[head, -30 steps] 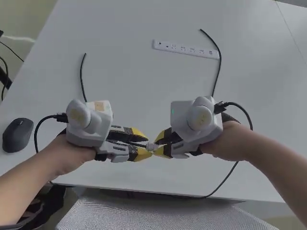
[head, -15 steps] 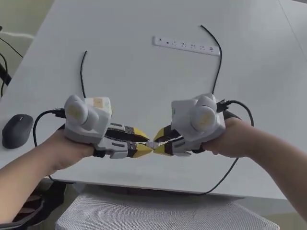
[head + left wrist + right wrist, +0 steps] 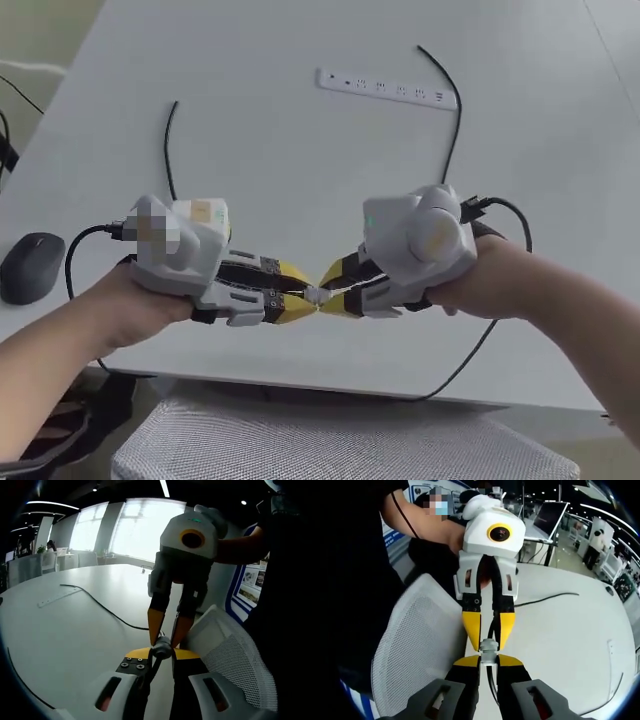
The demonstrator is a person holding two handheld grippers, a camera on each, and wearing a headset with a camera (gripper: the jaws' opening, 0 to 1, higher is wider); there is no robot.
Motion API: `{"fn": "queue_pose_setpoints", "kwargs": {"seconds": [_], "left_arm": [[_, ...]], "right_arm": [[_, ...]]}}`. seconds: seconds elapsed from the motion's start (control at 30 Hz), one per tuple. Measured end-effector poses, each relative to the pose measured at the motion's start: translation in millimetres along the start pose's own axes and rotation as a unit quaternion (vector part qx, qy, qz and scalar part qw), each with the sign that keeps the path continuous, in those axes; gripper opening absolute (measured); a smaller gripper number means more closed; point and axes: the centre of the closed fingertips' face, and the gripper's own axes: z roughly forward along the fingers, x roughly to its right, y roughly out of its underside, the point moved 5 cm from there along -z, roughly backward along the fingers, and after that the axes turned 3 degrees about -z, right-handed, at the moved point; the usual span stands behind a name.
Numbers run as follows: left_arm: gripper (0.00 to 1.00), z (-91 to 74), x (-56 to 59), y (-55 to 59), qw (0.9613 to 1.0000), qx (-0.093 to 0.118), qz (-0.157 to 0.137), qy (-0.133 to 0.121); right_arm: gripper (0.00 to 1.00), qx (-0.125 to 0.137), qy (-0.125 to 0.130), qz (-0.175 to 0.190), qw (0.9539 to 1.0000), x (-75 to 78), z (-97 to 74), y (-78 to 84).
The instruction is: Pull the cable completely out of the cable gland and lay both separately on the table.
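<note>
Grippers meet tip to tip just above table [image 3: 300, 150], close to its near edge. L gripper [image 3: 300, 298] and R gripper [image 3: 328, 295] each have jaws pinched almost closed on opposite ends of the small white cable gland [image 3: 314, 296]. Black cable [image 3: 492, 680] is threaded thru the gland, running back btwn the jaws on both sides. Gland is held in the air, clear of table. Power strip [image 3: 388, 90] lies at table's far side, mouse [image 3: 32, 266] at its left edge.
</note>
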Motion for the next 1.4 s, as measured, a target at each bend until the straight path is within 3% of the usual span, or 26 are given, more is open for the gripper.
{"fn": "queue_pose_setpoints", "kwargs": {"seconds": [0.5, 0.83, 1.1, 1.2, 1.4], "left_arm": [[0.16, -2.2, -0.3, -3.1, 0.9999, 0.000, -0.016, 0.002], [0.15, 1.5, 1.5, -1.5, 0.9999, -0.005, -0.006, -0.009], [0.15, 0.7, 2.2, -6.6, 0.9999, -0.008, -0.003, -0.011], [0.15, -0.9, 1.3, -9.9, 0.9999, -0.003, -0.011, -0.008], [0.15, -4.2, -0.5, -18.6, 0.9997, 0.009, -0.019, -0.009]], "right_arm": [[0.06, 0.013, -0.001, -0.026, 0.9996, 1.3, -2.4, -0.9], [0.07, 0.015, 0.002, -0.012, 0.9998, 0.0, -0.8, 3.7], [0.07, 0.027, 0.002, 0.007, 0.9996, 1.0, -5.4, 2.2], [0.07, 0.038, 0.003, 0.007, 0.9993, 1.4, -10.0, 0.5], [0.08, 0.088, 0.000, 0.063, 0.9941, 8.7, -19.6, -0.9]]}}
